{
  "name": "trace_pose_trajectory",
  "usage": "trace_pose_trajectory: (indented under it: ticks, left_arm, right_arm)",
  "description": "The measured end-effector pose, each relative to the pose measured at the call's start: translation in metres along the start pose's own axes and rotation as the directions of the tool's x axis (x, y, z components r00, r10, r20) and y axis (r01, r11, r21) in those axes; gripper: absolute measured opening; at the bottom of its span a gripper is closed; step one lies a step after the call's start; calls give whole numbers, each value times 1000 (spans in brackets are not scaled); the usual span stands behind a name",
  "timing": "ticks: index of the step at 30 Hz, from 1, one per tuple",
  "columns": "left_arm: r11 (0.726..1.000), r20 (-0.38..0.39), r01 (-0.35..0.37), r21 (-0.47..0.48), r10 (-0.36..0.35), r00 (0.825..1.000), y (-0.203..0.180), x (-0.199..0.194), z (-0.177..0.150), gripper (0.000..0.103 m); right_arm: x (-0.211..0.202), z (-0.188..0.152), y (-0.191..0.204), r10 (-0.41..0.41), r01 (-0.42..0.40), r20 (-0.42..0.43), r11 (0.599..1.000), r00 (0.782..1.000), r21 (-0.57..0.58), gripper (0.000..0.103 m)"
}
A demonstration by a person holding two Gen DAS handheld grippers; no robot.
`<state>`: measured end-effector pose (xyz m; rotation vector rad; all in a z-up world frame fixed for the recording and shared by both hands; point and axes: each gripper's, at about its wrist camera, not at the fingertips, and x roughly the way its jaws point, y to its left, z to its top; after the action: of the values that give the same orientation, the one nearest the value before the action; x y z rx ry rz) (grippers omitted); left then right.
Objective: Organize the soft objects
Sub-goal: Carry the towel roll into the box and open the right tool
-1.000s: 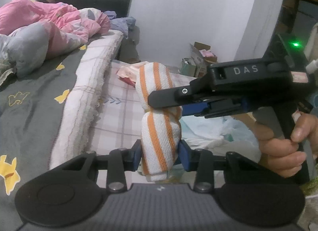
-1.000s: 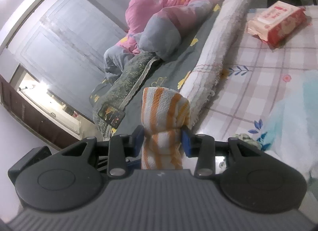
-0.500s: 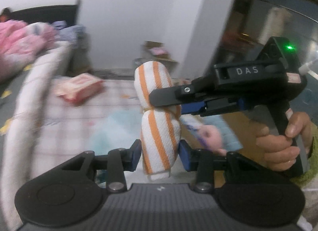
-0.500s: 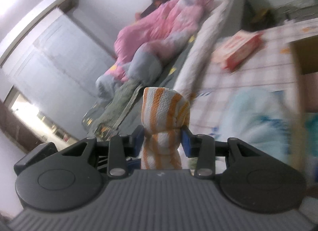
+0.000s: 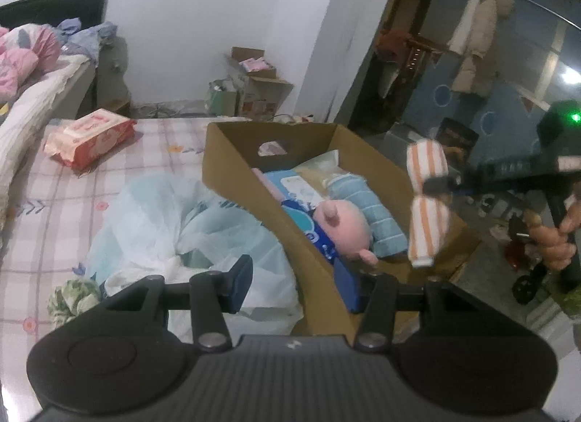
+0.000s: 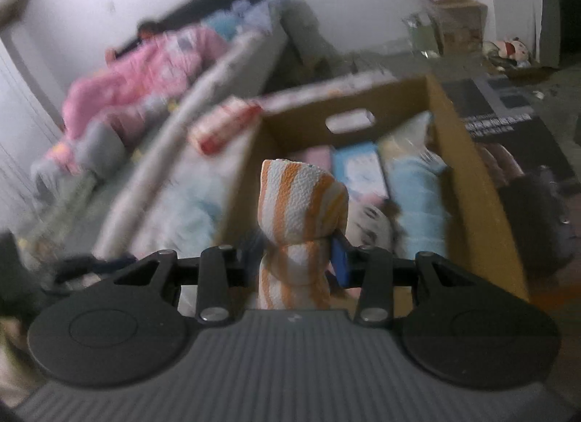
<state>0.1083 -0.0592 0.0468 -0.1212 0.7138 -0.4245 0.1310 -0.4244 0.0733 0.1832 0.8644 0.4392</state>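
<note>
The right gripper (image 6: 299,244) pinches the rolled, orange-striped towel (image 6: 299,204) at its waist, jaws closed part-way on the cloth so that the roll bulges above and below the pads. In the left wrist view that towel (image 5: 428,200) hangs over the right side of the box (image 5: 232,171), clear of everything inside it. The left gripper (image 5: 294,282) has just been opening its jaws, and nothing is between them now; they stand well apart, low over the near end of the box.

The box sits on the checked sheet (image 5: 47,211) and is already crowded: a pink plush (image 5: 343,222), a blue towel roll (image 5: 377,211) beside it, and flat packs (image 5: 301,186) toward the far end. A pale plastic bag (image 5: 163,218) lies just left of the box, and a wipes pack (image 5: 90,133) lies far left.

The risk, as I judge it, is in the release. There is little free space, so the towel may land on the plush and roll out over the right wall, which looks to sit at the bed's edge. The pinch is at mid-roll only, so a quick swing could loosen the fold and let the ends unroll. Dropping from high would make either worse.
</note>
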Motion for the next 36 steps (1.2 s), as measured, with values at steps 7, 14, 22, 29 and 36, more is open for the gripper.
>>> trace_pose_trajectory:
  ticks: [7,14,22,29,36]
  left_arm:
    - [998,-7,-45,-43,45,999,6,-8,-6,51]
    - [995,-11,-66,-73,65,998,16,-11,-10,52]
    - [993,-6,-82,-81,82,997,25,-19,-18,58]
    - [989,-7,-102,-104,102,995,35,-28,-30,60]
    - [981,2,-165,-100,166,986,45,-43,-49,75]
  right_arm:
    - [83,-8,16,-115,49,-256,967,960,-248,38]
    - [125,-15,32,-138,10,-393,951,909,-310,41]
    - [102,4,19,-88,40,-285,985,955,-170,53]
    - [119,1,6,0,-1,-306,1000,952,-3,53]
    - [96,3,9,-10,23,-213,998,977,60,53]
